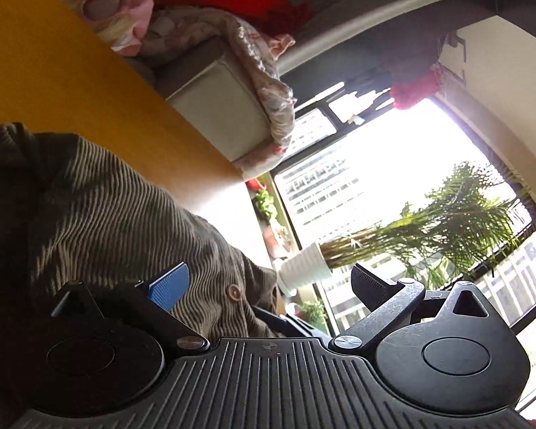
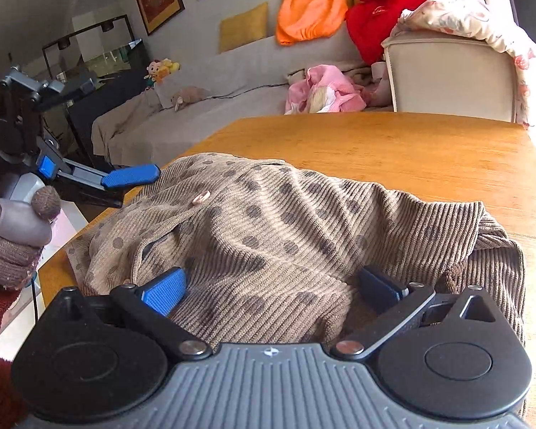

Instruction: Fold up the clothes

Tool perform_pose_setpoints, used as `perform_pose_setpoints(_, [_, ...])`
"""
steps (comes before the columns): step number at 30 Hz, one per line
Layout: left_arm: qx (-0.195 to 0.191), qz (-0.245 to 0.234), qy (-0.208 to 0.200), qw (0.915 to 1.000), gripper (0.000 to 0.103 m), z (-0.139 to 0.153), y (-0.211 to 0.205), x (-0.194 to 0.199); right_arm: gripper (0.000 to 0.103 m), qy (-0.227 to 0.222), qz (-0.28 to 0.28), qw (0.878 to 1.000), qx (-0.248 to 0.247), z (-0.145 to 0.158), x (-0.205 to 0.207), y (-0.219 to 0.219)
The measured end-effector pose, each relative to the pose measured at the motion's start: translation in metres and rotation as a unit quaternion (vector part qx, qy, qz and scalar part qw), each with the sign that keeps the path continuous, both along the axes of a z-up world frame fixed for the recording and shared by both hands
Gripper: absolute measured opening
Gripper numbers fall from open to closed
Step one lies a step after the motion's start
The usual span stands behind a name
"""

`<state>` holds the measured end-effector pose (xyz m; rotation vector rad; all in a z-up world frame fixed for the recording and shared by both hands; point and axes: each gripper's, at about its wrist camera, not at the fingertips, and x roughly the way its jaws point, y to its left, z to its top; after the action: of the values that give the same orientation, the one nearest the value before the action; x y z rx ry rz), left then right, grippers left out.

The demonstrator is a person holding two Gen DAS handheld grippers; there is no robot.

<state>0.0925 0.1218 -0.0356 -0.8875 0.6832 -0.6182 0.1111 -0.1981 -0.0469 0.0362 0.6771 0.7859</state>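
Note:
A brown corduroy garment (image 2: 286, 221) with dark dots and a pale button (image 2: 201, 197) lies bunched on the wooden table (image 2: 393, 150). My right gripper (image 2: 271, 289) is low over its near side, jaws wide, with a mound of cloth between the fingers and the pads not pressing on it. At the garment's left edge my left gripper (image 2: 121, 187) is held by a hand in a brown knit glove (image 2: 3, 250). In the left wrist view that gripper (image 1: 268, 286) stands open; its blue pad (image 1: 169, 286) lies over the corduroy garment (image 1: 100, 221) near a button, and the other finger is in the air.
Beyond the table runs a grey sofa (image 2: 232, 82) with orange (image 2: 311, 7), red (image 2: 393, 3) and pink (image 2: 321, 89) clothes and a floral blanket (image 2: 482, 18) over its armrest. The left wrist view looks past the table edge to a bright window (image 1: 375, 178) and a potted palm (image 1: 428, 236).

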Motion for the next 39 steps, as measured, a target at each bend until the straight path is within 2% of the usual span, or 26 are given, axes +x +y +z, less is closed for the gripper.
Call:
perform_pose_setpoints(2, [-0.002, 0.005, 0.024, 0.9997, 0.099, -0.016, 0.004, -0.002, 0.103, -0.002, -0.002, 1.0, -0.002, 0.0, -0.003, 0.0])
perform_pose_setpoints(4, [-0.02, 0.021, 0.029, 0.9992, 0.093, -0.025, 0.019, -0.01, 0.103, -0.004, -0.002, 1.0, -0.001, 0.001, -0.004, 0.0])
perform_pose_setpoints(8, [0.028, 0.085, 0.038, 0.9953, 0.095, -0.026, 0.052, -0.032, 0.103, -0.003, -0.002, 1.0, -0.002, 0.001, -0.005, 0.001])
perform_pose_setpoints(9, [0.027, 0.094, 0.039, 0.9945, 0.093, -0.027, 0.06, -0.036, 0.103, -0.003, -0.002, 1.0, -0.002, 0.001, -0.004, 0.001])
perform_pose_setpoints(11, [0.015, 0.106, 0.038, 0.9936, 0.096, -0.024, 0.071, -0.044, 0.103, -0.003, -0.002, 1.0, -0.004, 0.001, -0.004, 0.001])
perform_pose_setpoints(13, [0.021, 0.111, 0.018, 0.9934, 0.098, -0.012, 0.073, -0.048, 0.103, -0.003, -0.003, 1.0, -0.005, 0.001, -0.005, 0.002])
perform_pose_setpoints(15, [0.011, 0.098, -0.01, 0.995, 0.098, 0.001, 0.068, -0.048, 0.103, 0.004, -0.01, 1.0, 0.007, 0.001, -0.005, 0.0])
perform_pose_setpoints(19, [-0.035, 0.044, -0.053, 0.997, 0.101, 0.022, 0.039, -0.032, 0.103, 0.019, -0.016, 0.999, 0.028, 0.0, -0.001, -0.006])
perform_pose_setpoints(22, [-0.034, 0.012, -0.043, 0.9984, 0.102, 0.018, 0.009, -0.009, 0.103, 0.012, -0.015, 1.0, 0.012, 0.001, -0.003, -0.001])
perform_pose_setpoints(25, [-0.016, 0.003, 0.019, 0.9997, 0.101, -0.012, -0.01, 0.007, 0.103, -0.002, -0.016, 1.0, -0.015, 0.002, -0.008, 0.008])
perform_pose_setpoints(27, [-0.013, 0.008, 0.024, 0.9996, 0.1, -0.029, -0.014, 0.008, 0.103, -0.006, -0.018, 1.0, -0.021, 0.002, -0.009, 0.009])
perform_pose_setpoints(29, [-0.01, 0.008, 0.01, 0.9999, 0.1, -0.029, -0.014, 0.002, 0.103, -0.008, -0.019, 1.0, -0.024, 0.002, -0.01, 0.01])
perform_pose_setpoints(34, [-0.013, 0.01, 0.008, 0.9998, 0.101, -0.025, -0.003, -0.012, 0.103, -0.014, -0.021, 0.999, -0.035, 0.002, -0.011, 0.014])
perform_pose_setpoints(39, [-0.039, 0.001, 0.038, 0.9985, 0.103, -0.021, 0.006, -0.031, 0.103, -0.019, -0.032, 0.999, -0.029, 0.009, -0.014, 0.008])
